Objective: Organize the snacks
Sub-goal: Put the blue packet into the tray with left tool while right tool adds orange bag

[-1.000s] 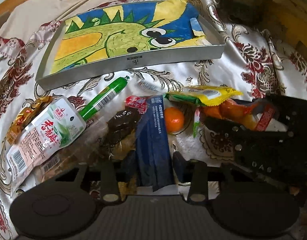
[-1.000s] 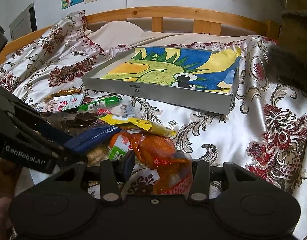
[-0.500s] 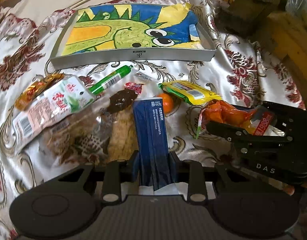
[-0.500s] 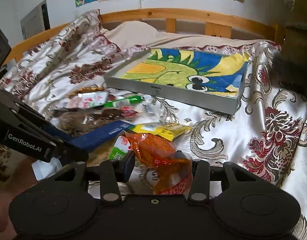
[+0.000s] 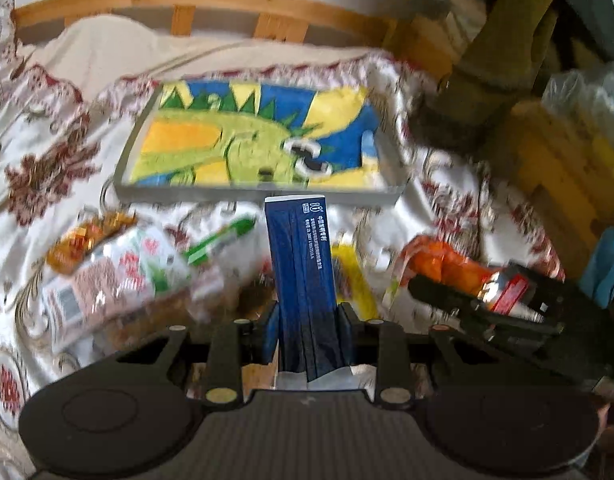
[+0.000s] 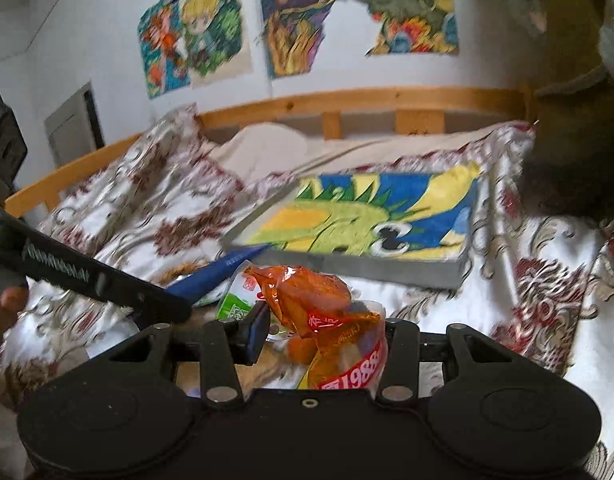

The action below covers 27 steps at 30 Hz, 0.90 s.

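The left tool [image 5: 307, 320] is clenched on a blue packet [image 5: 301, 276] raised above the bed [image 5: 47, 152] — the right tool [image 6: 321, 332] grips an orange snack bag [image 6: 319, 300]. Beyond lie loose snacks [image 5: 119, 276] and a tray [image 5: 259, 192].

The orange snack bag [image 6: 327, 320] bears a red band reading "1988"; other print is too blurred.

A home bedroom: a wooden-framed bed [image 6: 367, 100] under a floral satin bedspread [image 6: 147, 208], with colourful hand-drawn pictures [image 6: 299, 12] taped to the white wall.
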Each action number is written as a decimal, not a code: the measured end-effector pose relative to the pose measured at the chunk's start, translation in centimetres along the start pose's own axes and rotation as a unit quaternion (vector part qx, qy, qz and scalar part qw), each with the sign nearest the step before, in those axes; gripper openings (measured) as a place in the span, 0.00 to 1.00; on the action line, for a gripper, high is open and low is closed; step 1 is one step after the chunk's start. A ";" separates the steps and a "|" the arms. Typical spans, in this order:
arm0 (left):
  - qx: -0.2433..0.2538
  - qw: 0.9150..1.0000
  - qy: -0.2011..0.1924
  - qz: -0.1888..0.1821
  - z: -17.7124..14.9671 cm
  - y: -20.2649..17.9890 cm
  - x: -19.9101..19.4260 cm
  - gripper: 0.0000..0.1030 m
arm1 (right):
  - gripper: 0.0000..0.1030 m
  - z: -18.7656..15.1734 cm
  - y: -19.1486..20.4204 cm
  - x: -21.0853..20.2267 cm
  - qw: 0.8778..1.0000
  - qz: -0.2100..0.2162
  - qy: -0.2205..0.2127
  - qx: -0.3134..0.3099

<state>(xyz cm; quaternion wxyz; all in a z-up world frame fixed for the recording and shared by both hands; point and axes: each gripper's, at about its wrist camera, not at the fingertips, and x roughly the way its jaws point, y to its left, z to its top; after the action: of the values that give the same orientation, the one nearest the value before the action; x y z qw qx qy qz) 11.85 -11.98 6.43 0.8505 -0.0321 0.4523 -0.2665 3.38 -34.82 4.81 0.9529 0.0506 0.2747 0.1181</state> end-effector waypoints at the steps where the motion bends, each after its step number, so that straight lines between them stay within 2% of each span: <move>1: -0.001 1.000 -0.006 -0.002 0.5 -0.1 0.0 0.32 | 0.45 0.1 -0.2 0.1 1.000 -0.006 -0.008 0.002; 6: -0.028 0.999 -0.034 -0.016 3.9 0.4 1.3 0.32 | 0.45 1.4 -2.0 1.9 0.998 -0.026 -0.059 0.021; 12: -0.014 0.996 -0.089 0.020 8.4 0.2 4.2 0.33 | 0.45 3.4 -4.6 5.4 0.992 -0.078 -0.099 0.025; 19: -0.037 0.991 -0.118 0.041 12.3 0.0 9.7 0.33 | 0.45 5.3 -7.1 10.6 0.990 -0.101 -0.098 0.019; 27: -0.054 0.991 -0.096 0.081 13.7 0.6 15.3 0.33 | 0.45 4.2 -8.4 15.0 0.992 -0.111 -0.057 0.008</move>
<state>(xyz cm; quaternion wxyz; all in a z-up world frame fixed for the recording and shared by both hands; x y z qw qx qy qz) 29.78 -21.46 2.81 0.9059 -0.0669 0.3831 -0.1679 19.57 -39.29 -0.72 0.9737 0.0342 0.2252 0.0059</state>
